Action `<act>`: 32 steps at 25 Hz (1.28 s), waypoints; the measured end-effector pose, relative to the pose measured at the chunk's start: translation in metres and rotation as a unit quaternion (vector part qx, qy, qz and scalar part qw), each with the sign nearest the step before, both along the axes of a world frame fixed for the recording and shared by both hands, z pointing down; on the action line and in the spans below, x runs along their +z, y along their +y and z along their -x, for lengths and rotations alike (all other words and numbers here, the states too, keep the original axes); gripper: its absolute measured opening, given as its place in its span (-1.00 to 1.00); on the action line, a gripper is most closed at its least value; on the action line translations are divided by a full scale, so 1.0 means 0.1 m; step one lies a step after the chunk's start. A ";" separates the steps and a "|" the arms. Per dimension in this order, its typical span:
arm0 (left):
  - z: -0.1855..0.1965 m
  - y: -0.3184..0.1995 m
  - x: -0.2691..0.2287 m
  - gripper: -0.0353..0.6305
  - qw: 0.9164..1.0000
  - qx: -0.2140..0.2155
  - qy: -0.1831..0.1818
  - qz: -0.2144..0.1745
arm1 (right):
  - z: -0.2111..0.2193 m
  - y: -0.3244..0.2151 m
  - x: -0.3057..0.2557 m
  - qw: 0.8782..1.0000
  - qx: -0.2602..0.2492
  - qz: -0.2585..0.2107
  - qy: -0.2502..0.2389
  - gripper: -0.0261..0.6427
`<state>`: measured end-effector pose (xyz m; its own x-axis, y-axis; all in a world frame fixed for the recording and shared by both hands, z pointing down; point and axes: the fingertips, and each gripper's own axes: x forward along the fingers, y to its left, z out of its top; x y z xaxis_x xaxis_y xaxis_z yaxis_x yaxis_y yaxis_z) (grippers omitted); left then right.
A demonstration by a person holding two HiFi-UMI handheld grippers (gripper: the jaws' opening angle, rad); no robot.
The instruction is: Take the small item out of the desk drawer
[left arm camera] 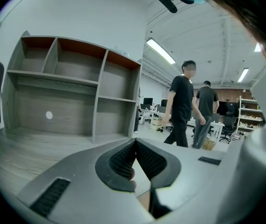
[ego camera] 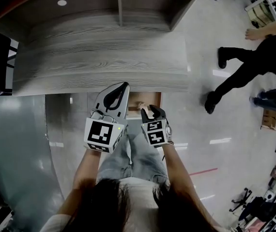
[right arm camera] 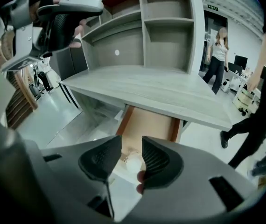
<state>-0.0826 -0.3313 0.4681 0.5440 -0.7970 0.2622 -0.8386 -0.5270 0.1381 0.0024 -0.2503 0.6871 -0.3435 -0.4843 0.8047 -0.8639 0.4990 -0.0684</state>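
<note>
While my right gripper [right arm camera: 132,146] points down into the open drawer [right arm camera: 148,120], jaws apart and empty, the small item [right arm camera: 132,164] lies directly beyond them, at lower centre of frame. My left gripper [left arm camera: 135,143] is closed and aims over the table [left arm camera: 39,143].

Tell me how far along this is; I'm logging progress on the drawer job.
Done: the desk drawer stands open. In hand: the right hand-held gripper hovers over the small pale item inside it, jaws apart and not yet on it. Left: close on the item and lift it out. The left hand-held gripper is shut on nothing.
</note>
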 end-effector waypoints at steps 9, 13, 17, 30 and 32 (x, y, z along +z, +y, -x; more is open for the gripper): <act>0.02 -0.06 0.23 -0.85 1.000 -0.004 -0.007 0.014 | 0.03 0.01 0.37 0.999 -0.010 0.038 0.006 -0.47; 0.03 -0.09 0.36 -0.85 1.000 -0.008 -0.008 0.023 | 0.03 0.05 0.55 0.998 -0.021 0.060 0.013 -0.46; 0.03 -0.10 0.49 -0.85 0.999 -0.009 -0.011 0.029 | 0.01 0.07 0.70 0.997 -0.024 0.076 0.016 -0.45; 0.10 -0.10 0.72 -0.85 0.998 -0.018 -0.022 0.048 | 0.04 0.10 1.04 0.991 -0.028 0.125 0.031 -0.40; 0.12 -0.10 0.75 -0.85 0.998 -0.021 -0.024 0.050 | 0.05 0.10 1.09 0.990 -0.028 0.131 0.035 -0.39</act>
<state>-0.0945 -0.3412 0.5432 0.4964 -0.7870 0.3663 -0.8662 -0.4773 0.1481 -0.0027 -0.2401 0.7958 -0.3020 -0.2378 0.9232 -0.8430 0.5189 -0.1421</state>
